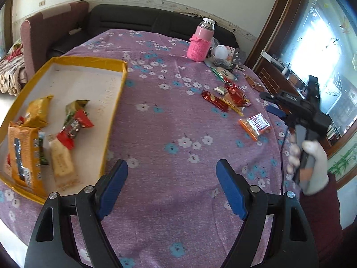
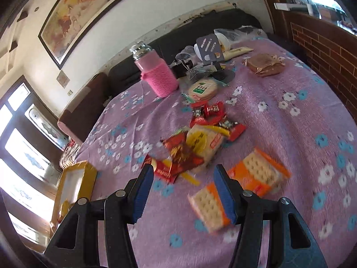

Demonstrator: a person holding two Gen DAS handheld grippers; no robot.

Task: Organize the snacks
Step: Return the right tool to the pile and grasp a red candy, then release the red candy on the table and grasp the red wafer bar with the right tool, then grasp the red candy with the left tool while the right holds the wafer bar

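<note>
Yellow tray point(image 1: 107, 120), left of frame: several snacks stowed. Loose snacks point(image 1: 225, 99) remain on table point(image 1: 167, 134). Both hand-held grippers point(image 1: 171, 172) point(image 2: 183, 176) released, empty.

Flowered purple tablecloth point(image 1: 169, 120) under scattered snacks point(image 2: 200, 143), yellow tray point(image 1: 89, 61), pink bottle point(image 1: 199, 44).

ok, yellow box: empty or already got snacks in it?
Partly filled. The yellow box holds several snack packets at its near end; the far end shows bare white floor.

Two cracker packs point(image 2: 260, 170), one pink bottle point(image 2: 157, 76), one tray point(image 1: 67, 67)
</note>
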